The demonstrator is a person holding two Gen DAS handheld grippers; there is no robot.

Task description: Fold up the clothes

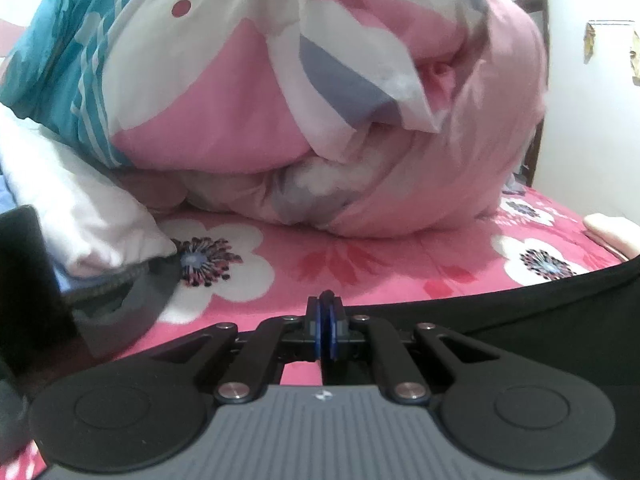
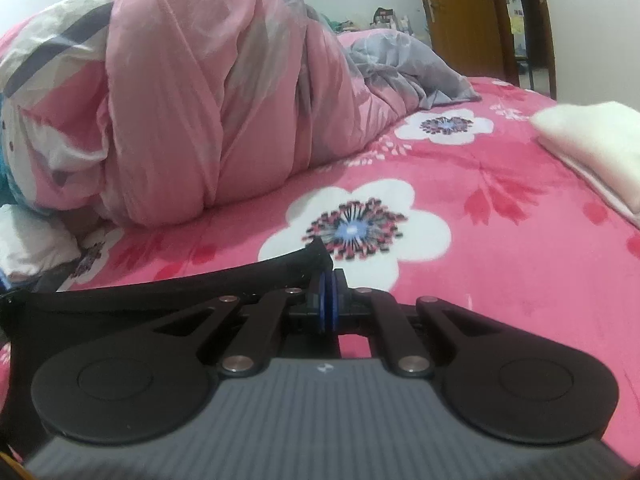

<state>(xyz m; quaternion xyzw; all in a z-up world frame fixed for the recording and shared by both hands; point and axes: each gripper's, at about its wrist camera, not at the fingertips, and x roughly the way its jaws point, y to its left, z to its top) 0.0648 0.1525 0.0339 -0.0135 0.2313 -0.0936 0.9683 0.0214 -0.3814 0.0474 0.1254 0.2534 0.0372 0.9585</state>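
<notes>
Both grippers are clamped on the black garment (image 2: 168, 284): your right gripper (image 2: 328, 280) pinches its corner at frame centre, with the cloth running off to the lower left; your left gripper (image 1: 329, 300) has its jaws closed at frame centre, and the same black cloth (image 1: 520, 312) stretches away to the right edge. The edge looks taut between the two hands, just above the pink floral bedspread (image 2: 500, 280). Judgement: this is the lift-and-carry phase of a fold. Keep both hands level and equally tensioned so the edge stays straight. Bring it over in one sweep and lay it down clear of the quilt pile (image 1: 320, 100) at upper frame, the white pillow (image 1: 80, 208) at left and the folded white cloth (image 2: 592, 148) at right.
</notes>
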